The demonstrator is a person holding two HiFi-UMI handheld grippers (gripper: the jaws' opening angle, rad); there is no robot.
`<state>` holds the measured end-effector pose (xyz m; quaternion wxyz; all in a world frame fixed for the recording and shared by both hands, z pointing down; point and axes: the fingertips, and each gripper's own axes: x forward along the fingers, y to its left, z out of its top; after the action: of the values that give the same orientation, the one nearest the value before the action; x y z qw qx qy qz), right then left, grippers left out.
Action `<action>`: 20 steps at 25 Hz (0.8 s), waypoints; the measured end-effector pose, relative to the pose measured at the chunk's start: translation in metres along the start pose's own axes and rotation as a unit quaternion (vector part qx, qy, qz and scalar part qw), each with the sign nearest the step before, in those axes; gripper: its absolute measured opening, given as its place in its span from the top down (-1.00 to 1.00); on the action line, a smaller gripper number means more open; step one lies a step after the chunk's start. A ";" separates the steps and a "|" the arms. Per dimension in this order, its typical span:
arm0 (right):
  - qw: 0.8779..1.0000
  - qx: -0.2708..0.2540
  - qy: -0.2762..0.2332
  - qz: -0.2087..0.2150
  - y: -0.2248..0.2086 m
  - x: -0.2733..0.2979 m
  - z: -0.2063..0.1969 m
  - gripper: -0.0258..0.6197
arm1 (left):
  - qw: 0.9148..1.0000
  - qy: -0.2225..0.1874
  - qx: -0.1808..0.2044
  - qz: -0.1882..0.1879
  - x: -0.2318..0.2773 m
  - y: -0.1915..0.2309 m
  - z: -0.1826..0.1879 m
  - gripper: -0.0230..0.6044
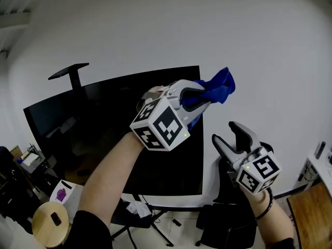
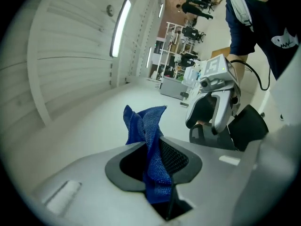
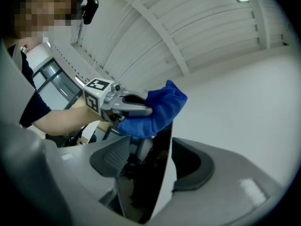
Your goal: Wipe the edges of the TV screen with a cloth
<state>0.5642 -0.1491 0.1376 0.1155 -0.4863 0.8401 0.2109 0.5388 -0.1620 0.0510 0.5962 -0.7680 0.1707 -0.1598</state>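
Open room lies above and right of the TV screen [image 1: 78,123]. A black chair [image 1: 218,227] blocks below.

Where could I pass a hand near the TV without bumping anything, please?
Free: the bare wall above the TV, between black bracket and cloth. Crowded: its right edge, with left gripper and right gripper, and the floor below, with stool and stand legs.

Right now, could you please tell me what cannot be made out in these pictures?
1. Head view: the left gripper and blue cloth cover the upper right edge of the TV, so contact is unclear.
2. Head view: the forearm hides part of the TV's bottom edge.
3. Right gripper view: the TV's edge shows between the right gripper's open jaws, but its distance ahead is unclear.
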 end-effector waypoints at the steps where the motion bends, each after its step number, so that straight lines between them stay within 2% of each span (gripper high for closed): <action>1: 1.000 0.010 0.005 0.001 0.009 -0.003 -0.007 0.03 | 1.000 -0.004 -0.016 0.006 -0.012 -0.012 -0.004 0.69; 6: 0.998 0.053 0.033 0.002 0.066 -0.023 -0.043 0.03 | 0.993 -0.015 -0.110 0.028 -0.079 -0.078 -0.033 0.69; 11: 0.992 0.104 0.070 -0.004 0.141 -0.047 -0.081 0.03 | 0.977 -0.007 -0.207 0.041 -0.162 -0.156 -0.063 0.69; 14: 0.986 0.133 0.100 -0.009 0.186 -0.055 -0.109 0.03 | 0.961 0.001 -0.274 0.047 -0.210 -0.201 -0.083 0.69; 20: 0.973 0.168 0.157 -0.035 0.257 -0.079 -0.164 0.04 | 0.914 0.011 -0.402 0.059 -0.294 -0.286 -0.105 0.69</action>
<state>0.3830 -0.0524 0.3762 0.0697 -0.5161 0.8535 -0.0164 0.2500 -0.0533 0.3412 0.2436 -0.9295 0.2722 -0.0507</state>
